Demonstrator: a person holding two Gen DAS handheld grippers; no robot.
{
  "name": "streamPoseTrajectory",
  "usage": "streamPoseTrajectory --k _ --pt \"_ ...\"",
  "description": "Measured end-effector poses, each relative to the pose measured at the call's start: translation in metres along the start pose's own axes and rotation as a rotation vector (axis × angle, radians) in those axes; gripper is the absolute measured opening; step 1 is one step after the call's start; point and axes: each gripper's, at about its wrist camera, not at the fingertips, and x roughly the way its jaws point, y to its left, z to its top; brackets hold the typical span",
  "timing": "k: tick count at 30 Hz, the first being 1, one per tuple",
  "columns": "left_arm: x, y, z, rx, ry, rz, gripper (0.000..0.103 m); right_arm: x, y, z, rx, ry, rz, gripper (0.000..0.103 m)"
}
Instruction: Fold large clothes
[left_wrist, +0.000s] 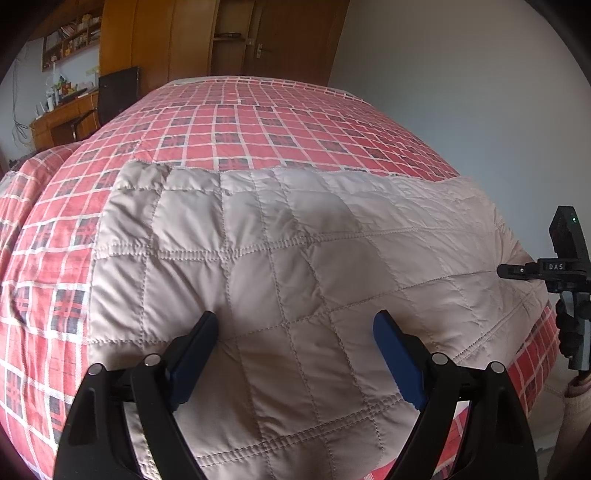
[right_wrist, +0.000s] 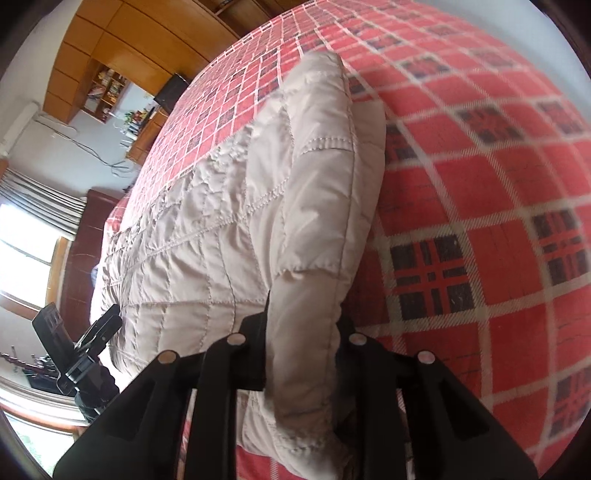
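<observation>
Item: beige quilted coat (left_wrist: 280, 258), spread flat on the red checked bed (left_wrist: 236, 122), near edge
Left tool (left_wrist: 295, 336): jaws wide apart over the fabric, holding nothing
Right tool (right_wrist: 303, 332): clamped on a thick fold at the coat's side edge
Risk: the slick, puffy padding may slide out of the right tool's pinch once lifted; with only one corner held, the fold would sag crooked

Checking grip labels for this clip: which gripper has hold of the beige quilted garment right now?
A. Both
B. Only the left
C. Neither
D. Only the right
D. In the right wrist view the right gripper is closed on a bunched edge of the beige quilted garment, while the left gripper hangs over it with its blue fingers spread apart, holding nothing.
</observation>
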Motion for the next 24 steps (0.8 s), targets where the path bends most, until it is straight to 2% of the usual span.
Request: streamPoseTrajectory --k 5,12,18,24 --pt "0.002 0.004 0.002 -0.011 0.002 -0.003 0.087 -0.022 0.045 0.007 -0.087 -0.041 -0.072 0.017" --pt "0.003 0.003 0.004 -0.01 0.006 -0.004 0.087 -0.04 0.117 0.015 -0.257 -0.065 -0.063 0.017" --pt "0.004 0.002 0.006 -0.009 0.011 -0.007 0.087 -0.027 0.179 0.016 -0.403 -0.034 -0.098 0.017" --pt "0.004 0.001 0.006 -0.004 0.016 -0.007 0.087 -0.006 0.214 0.008 -0.495 0.006 -0.098 0.018"
